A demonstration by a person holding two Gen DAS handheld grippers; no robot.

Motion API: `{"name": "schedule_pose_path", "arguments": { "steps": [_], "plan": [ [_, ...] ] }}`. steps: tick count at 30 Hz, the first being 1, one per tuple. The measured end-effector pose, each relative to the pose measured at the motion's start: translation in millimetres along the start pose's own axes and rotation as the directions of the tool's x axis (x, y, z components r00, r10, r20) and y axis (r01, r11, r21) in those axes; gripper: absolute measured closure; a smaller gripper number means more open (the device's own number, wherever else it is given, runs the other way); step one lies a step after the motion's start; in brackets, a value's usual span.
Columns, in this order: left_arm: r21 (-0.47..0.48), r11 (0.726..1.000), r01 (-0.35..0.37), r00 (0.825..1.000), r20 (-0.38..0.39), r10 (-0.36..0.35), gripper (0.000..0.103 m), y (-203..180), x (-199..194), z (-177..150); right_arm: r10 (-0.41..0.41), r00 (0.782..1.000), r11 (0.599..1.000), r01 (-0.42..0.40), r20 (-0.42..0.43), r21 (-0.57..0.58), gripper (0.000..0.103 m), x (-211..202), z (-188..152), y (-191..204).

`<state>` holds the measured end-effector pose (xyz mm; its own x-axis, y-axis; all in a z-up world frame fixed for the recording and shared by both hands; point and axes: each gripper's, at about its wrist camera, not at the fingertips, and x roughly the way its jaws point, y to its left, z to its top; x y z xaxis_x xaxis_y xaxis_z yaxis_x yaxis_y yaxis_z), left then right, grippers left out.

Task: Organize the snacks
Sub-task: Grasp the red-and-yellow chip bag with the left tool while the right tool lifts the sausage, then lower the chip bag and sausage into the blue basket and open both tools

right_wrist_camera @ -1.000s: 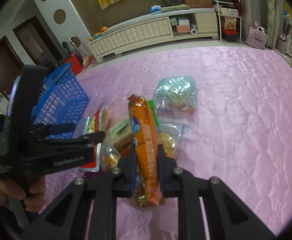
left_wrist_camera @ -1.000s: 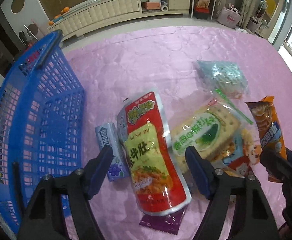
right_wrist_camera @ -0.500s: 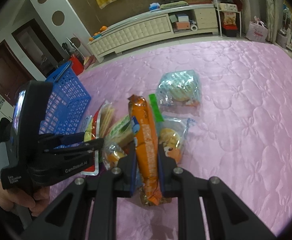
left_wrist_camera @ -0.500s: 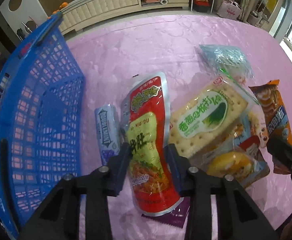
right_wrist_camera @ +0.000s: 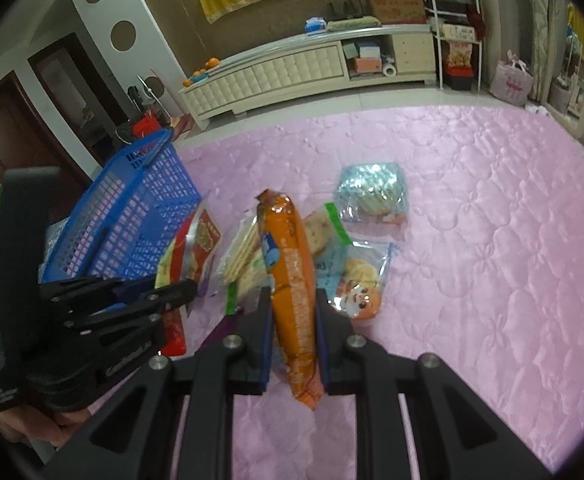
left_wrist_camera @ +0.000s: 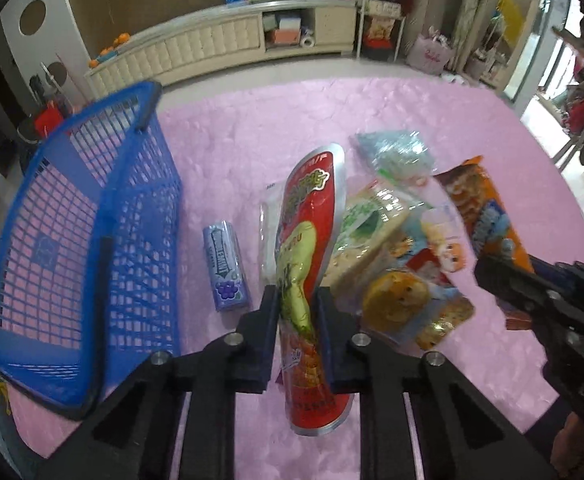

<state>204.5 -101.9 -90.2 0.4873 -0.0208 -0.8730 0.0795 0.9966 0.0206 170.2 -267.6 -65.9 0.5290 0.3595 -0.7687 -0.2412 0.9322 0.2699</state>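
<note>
The left gripper is squeezing a red snack pouch between its two black fingers. The pouch sticks up toward 12 o'clock and leans a little to the right. Its bottom end hangs down past the fingers toward 6 o'clock.

Just beside the pouch, at 9 o'clock, a small purple gum pack lies flat on the pink quilt. Farther out at 9 o'clock stands the blue basket, near the gum pack but not touching it.

At 3 o'clock from the pouch is a pile of snacks. A green cracker pack lies right next to the pouch. A cartoon cookie bag rests partly on top of it. At 1 o'clock sits a clear bag with blue print.

The right gripper is clamped on a long orange snack bar. The bar points to 12 o'clock, and its lower end pokes out below the fingers. In the left view, the same bar is at 3 o'clock, at the far side of the pile.

From the right view, the clear bag is at 1 o'clock, the cookie bag is just to the right of the bar, and the basket is at 10 o'clock. The left gripper shows at 9 o'clock there, with the red pouch in it.
</note>
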Motion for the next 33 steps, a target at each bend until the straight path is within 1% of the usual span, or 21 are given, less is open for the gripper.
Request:
{"name": "schedule_pose_path", "arguments": {
  "steps": [4, 9, 15, 20, 24, 29, 33],
  "plan": [
    [0.000, 0.999, 0.036, 0.998, 0.046, -0.036, 0.086, 6, -29, -5, -0.017, 1.000, 1.000, 0.017, 0.024, -0.022, 0.081, -16, 1, 15],
    [0.008, 0.997, 0.083, 0.991, 0.100, -0.083, 0.086, 20, -66, -7, -0.028, 0.998, 0.999, 0.031, 0.062, -0.033, 0.081, -38, 2, 33],
    [0.008, 0.994, 0.105, 0.979, 0.177, -0.105, 0.086, 45, -98, -7, -0.029, 0.995, 0.997, 0.036, 0.095, -0.067, 0.081, -57, 11, 62],
    [-0.003, 0.995, 0.097, 0.972, 0.214, -0.095, 0.086, 68, -116, -10, -0.015, 0.994, 0.993, 0.027, 0.108, -0.113, 0.081, -57, 24, 93],
    [-0.024, 0.997, 0.078, 0.970, 0.233, -0.070, 0.086, 102, -125, -8, 0.005, 0.994, 0.988, 0.012, 0.111, -0.151, 0.081, -49, 35, 120],
    [-0.075, 0.995, 0.070, 0.969, 0.241, -0.050, 0.086, 141, -129, -5, 0.052, 0.995, 0.981, -0.035, 0.088, -0.188, 0.081, -26, 48, 154],
    [-0.098, 0.995, 0.036, 0.971, 0.237, -0.012, 0.086, 167, -124, -1, 0.073, 0.995, 0.974, -0.058, 0.063, -0.217, 0.081, -6, 55, 177]
  ]
}}
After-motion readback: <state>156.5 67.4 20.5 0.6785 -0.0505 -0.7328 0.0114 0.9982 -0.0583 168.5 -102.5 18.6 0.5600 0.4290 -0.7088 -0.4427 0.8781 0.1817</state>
